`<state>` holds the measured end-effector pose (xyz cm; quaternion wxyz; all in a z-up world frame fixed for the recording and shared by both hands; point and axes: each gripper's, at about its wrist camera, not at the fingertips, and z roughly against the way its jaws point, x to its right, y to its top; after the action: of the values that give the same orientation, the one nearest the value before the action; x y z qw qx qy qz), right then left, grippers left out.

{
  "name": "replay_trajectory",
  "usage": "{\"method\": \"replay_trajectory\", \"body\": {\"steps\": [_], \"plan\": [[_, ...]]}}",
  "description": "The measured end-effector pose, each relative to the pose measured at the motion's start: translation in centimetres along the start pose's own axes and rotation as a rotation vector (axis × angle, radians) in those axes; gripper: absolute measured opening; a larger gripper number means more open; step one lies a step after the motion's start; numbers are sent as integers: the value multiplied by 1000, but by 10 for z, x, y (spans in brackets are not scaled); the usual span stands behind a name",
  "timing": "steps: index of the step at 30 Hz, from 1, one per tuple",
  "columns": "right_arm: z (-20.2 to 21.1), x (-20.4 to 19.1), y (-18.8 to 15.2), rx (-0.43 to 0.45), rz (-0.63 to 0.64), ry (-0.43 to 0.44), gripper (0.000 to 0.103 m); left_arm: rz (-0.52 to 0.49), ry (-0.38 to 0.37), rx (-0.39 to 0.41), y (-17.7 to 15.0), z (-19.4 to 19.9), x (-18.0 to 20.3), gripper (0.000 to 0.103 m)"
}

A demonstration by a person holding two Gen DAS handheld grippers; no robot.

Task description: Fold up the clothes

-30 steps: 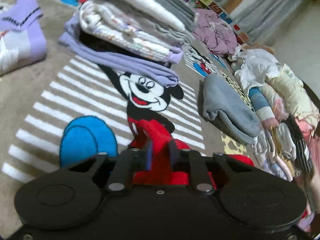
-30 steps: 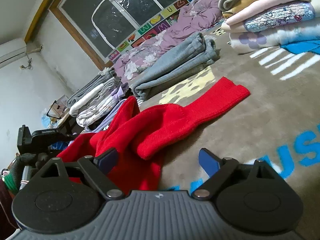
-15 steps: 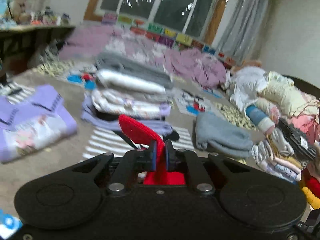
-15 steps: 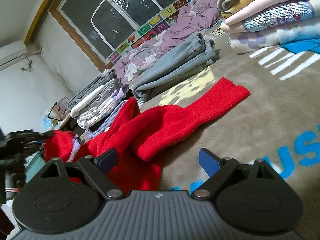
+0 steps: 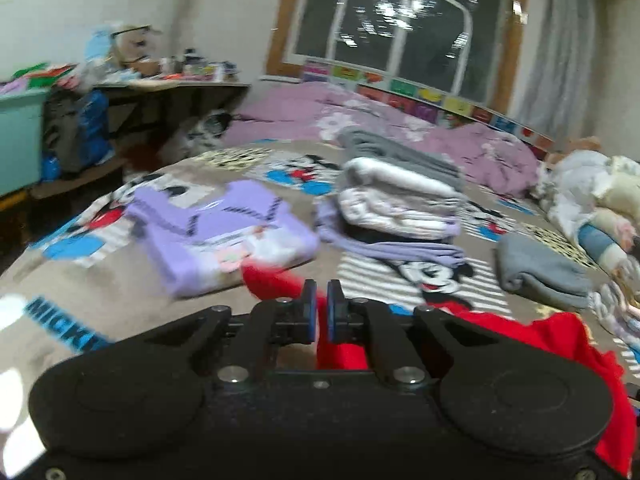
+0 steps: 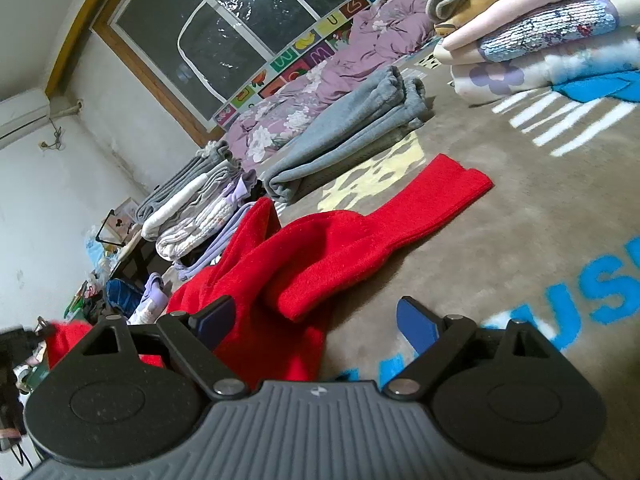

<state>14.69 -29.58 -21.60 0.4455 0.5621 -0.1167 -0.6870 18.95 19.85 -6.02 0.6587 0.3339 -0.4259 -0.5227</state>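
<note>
**One red garment, two claws, several folded stacks**

You are working on one printed blanket that covers the whole surface. On it I count one red sweater still unfolded. In the right wrist view there is one tall folded stack at the top right, one folded grey garment in the middle, and one lower folded pile to the left. The left wrist view adds one folded lavender top lying alone beside that pile.

The red sweater lies directly ahead of your right gripper, its near bulk between the two fingers. Those jaws stand wide apart, the pads pressing on nothing. Your left gripper is clenched on a fold of the red fabric, which shows between and below its blue pads; the rest trails off to the right of that claw.

In the right wrist view one sleeve runs flat, its long axis going from the crumpled body up and to the right, cuff end pointing towards the tall stack.
</note>
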Motion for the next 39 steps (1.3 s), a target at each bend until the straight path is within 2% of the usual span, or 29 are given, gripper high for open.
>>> {"method": "replay_trajectory", "body": {"steps": [5,8,10,12,14,15,19,21,22,23,24,26,27,30,31,33,34,35,37,39], "plan": [[-1,-1,0,0,5,-4,87,62,43,-25,-11,-3,-26,2],[-1,-2,-1,0,10,-7,87,145,19,-57,-18,-1,-37,3],[-1,-2,-1,0,11,-8,87,166,20,-85,-23,-7,-39,4],[-1,-2,-1,0,12,-8,87,196,9,-118,-28,-17,-39,10],[-1,-2,-1,0,12,-9,87,217,0,-148,-32,-26,-38,42],[0,-2,-1,0,13,-9,87,231,-6,-163,-35,-31,-37,46],[-1,-2,-2,0,16,-10,87,298,-9,-229,-46,-56,-36,47],[-1,-2,-2,0,18,-9,87,281,3,-255,-51,-66,-32,41],[-2,-1,-2,0,20,-9,87,266,10,-268,-53,-71,-30,6],[-1,-1,-2,0,19,-8,87,238,21,-274,-54,-73,-26,1],[-2,-1,-2,-1,18,-7,88,205,27,-256,-52,-71,-22,1],[-2,0,-2,-1,14,-4,88,200,26,-187,-48,-60,-23,1],[-2,0,-1,-1,14,-4,88,195,37,-178,-48,-58,-25,1],[-2,0,-1,-2,16,-5,88,141,111,-243,-57,-67,-28,4],[-3,0,-1,-2,17,-6,88,108,141,-262,-61,-70,-27,8],[-3,0,-1,-4,19,-7,88,116,170,-252,-63,-66,-28,9],[-3,0,-1,-3,18,-6,88,134,181,-237,-62,-62,-28,15],[-3,1,-1,-3,17,-4,88,146,197,-222,-61,-58,-28,29],[-2,2,-1,1,7,1,88,160,237,-193,-60,-50,-26,34],[-1,3,0,4,-4,7,87,155,242,-156,-58,-37,-17,38]]}}
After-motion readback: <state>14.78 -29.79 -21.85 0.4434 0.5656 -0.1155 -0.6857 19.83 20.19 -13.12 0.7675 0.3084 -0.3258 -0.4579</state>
